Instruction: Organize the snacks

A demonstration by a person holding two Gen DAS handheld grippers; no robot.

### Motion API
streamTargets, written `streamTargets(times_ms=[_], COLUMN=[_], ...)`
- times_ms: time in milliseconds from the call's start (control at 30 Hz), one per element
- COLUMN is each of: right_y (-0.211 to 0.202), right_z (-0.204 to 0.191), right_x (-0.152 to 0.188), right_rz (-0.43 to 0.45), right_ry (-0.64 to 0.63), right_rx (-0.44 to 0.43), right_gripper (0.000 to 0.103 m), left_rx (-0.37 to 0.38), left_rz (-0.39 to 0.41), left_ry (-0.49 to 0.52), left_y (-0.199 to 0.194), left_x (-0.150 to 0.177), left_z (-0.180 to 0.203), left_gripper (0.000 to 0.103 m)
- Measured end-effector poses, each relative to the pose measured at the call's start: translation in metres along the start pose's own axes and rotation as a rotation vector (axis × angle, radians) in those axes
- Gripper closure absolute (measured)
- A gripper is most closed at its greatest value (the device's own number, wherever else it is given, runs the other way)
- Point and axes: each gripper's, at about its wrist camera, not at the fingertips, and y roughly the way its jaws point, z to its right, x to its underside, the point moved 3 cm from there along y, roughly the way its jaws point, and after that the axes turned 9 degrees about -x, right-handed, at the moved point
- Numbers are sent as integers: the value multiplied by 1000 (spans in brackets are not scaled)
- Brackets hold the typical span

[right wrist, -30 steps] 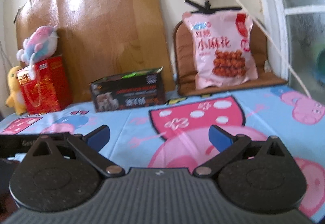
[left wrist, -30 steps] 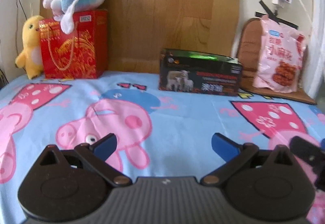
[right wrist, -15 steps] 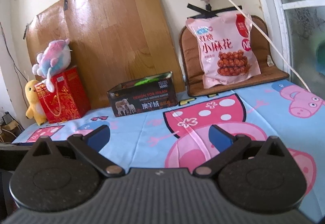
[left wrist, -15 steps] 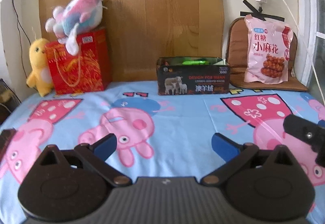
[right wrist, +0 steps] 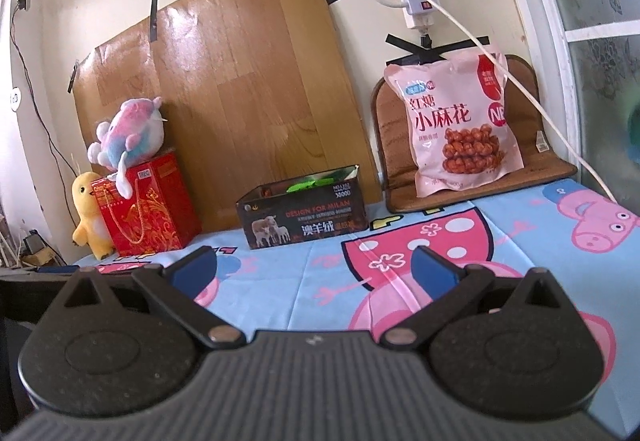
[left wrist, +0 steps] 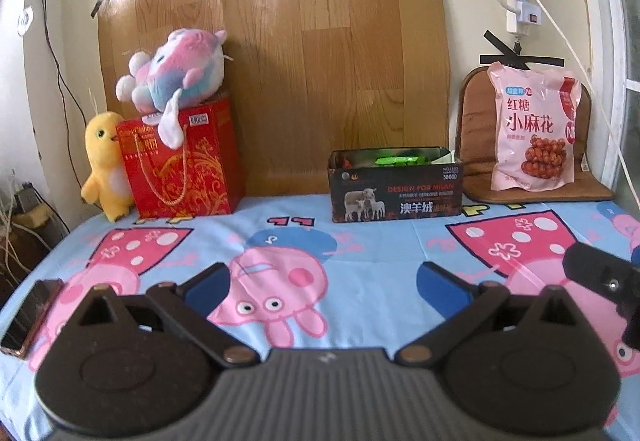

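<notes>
Both tools, left (left wrist: pixel 322 283) and right (right wrist: pixel 314 263), have backed off wide and empty, leaving the dark box (left wrist: pixel 395 185) at twelve o'clock and the pink snack bag (right wrist: pixel 460 125) (unpacked) at one.

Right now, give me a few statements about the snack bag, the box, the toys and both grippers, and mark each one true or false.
1. The pink snack bag leans upright on the brown cushion. True.
2. The black box stands closed. False: its top is open, with green packets inside.
3. The right gripper holds the snack bag. False: its jaws are open and hold nothing.
4. A pink and blue plush toy sits on top of the red gift bag. True.
5. The left gripper is shut. False: it is open and holds nothing.
</notes>
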Motion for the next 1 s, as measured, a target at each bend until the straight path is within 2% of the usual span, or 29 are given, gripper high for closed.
streamTargets(times_ms=[233, 500, 1000], right_y=[-1, -2, -1], right_z=[1, 6, 10], right_x=[0, 0, 3], right_rz=[0, -4, -12], right_ry=[4, 22, 33], right_rx=[-1, -2, -2], right_gripper=[0, 0, 0], left_rx=[19, 116, 96], left_rz=[-10, -215, -261], left_ry=[30, 16, 29], left_y=[-4, 17, 26], left_x=[1, 14, 23], left_z=[7, 13, 17], left_gripper=[0, 0, 0])
